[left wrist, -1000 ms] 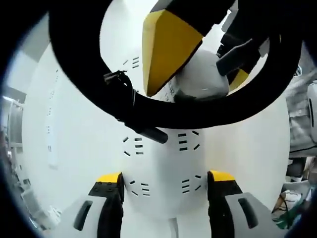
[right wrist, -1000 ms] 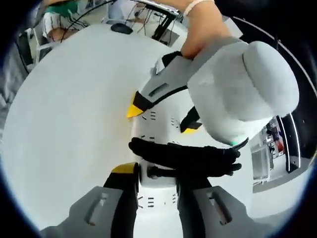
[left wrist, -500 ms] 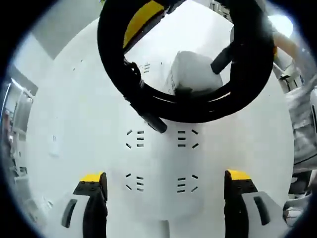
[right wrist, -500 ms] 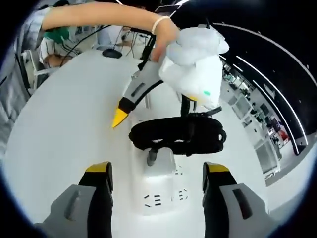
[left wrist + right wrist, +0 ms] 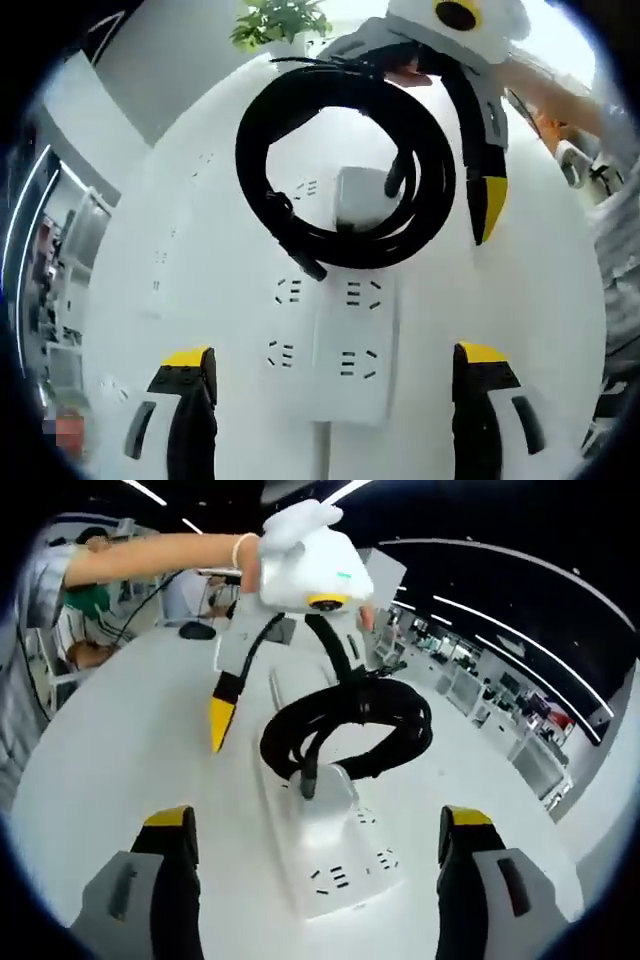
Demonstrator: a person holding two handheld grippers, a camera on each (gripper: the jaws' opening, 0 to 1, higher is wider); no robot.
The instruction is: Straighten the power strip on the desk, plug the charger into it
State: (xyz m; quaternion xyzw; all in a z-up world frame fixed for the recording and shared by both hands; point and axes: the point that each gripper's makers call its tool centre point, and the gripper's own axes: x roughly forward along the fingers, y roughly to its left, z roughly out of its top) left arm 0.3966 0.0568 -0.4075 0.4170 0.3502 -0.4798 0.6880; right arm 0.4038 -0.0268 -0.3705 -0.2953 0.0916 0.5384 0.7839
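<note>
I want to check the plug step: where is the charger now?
The charger sits plugged into the far end of the power strip in the left gripper view, inside the loop of its black cable. In the right gripper view it stands mid-strip, under the coil.

The coiled black cable [image 5: 345, 170] lies across the far half of the power strip [image 5: 345, 345], so the sockets under it are hidden, and the white charger block [image 5: 362, 195] shows just partly inside the loop. In the right gripper view the same cable [image 5: 345, 730] covers the strip's [image 5: 330, 855] far end. Whether the charger's prongs sit in a socket cannot be told. The strip's near end is cut off by the lower edge of the left gripper view. The far background there [image 5: 50, 300] is too blurred to make out.
</note>
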